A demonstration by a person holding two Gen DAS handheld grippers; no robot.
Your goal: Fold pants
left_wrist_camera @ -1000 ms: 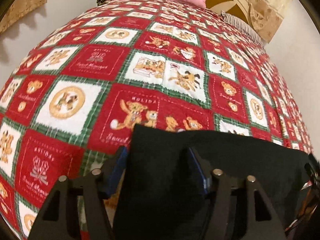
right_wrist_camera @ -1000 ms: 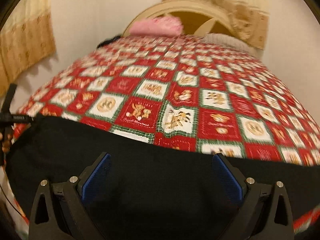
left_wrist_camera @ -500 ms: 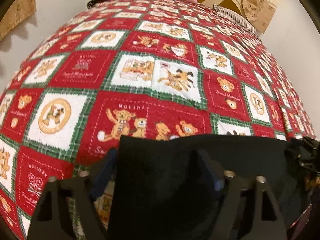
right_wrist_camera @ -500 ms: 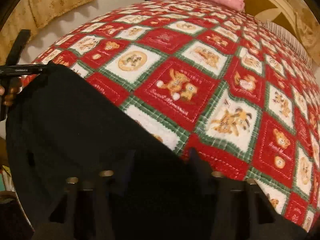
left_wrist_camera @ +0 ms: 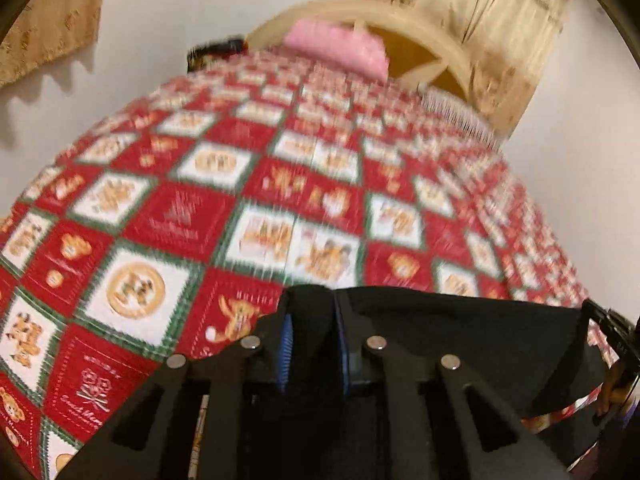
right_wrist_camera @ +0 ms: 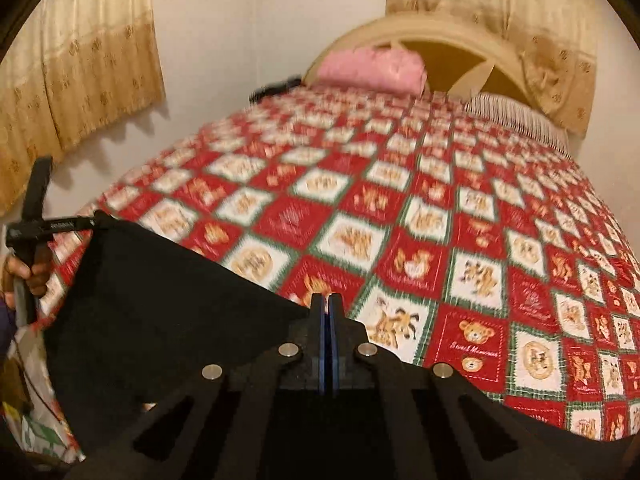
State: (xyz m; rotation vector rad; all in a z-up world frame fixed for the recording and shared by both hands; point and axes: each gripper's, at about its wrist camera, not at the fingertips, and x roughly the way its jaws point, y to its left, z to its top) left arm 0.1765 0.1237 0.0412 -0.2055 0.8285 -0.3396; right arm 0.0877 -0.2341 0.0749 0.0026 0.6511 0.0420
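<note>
Black pants point(left_wrist_camera: 460, 344) stretch along the near edge of the bed point(right_wrist_camera: 400, 208), pinched at 2 points, the dark cloth running as a taut band between both tools.

Left tongs point(left_wrist_camera: 311, 320): blue pads point(left_wrist_camera: 285, 344) narrow but not together, jaws closing, a thick fold of the black fabric bunched between them and gripped. Right tongs point(right_wrist_camera: 329, 320): pads pressed nearly flat against each other, fully closed; the edge of the pants runs up to the pads from the left and appears nipped there, a thin layer at most.

In the right wrist view, the left tongs point(right_wrist_camera: 60, 226) show at the far left edge, a hand point(right_wrist_camera: 28, 272) wrapped around the handle, the corner of the pants pulled up to it.

Quilt point(left_wrist_camera: 168, 216) under the pants: red, white and green squares with teddy bears and lettering, spread over the whole bed. Pink pillow point(right_wrist_camera: 372, 68) at the far end against a cream arched headboard point(right_wrist_camera: 460, 40). Tan curtains point(right_wrist_camera: 80, 60) hang on the walls to either side. Both views are motion-blurred.
</note>
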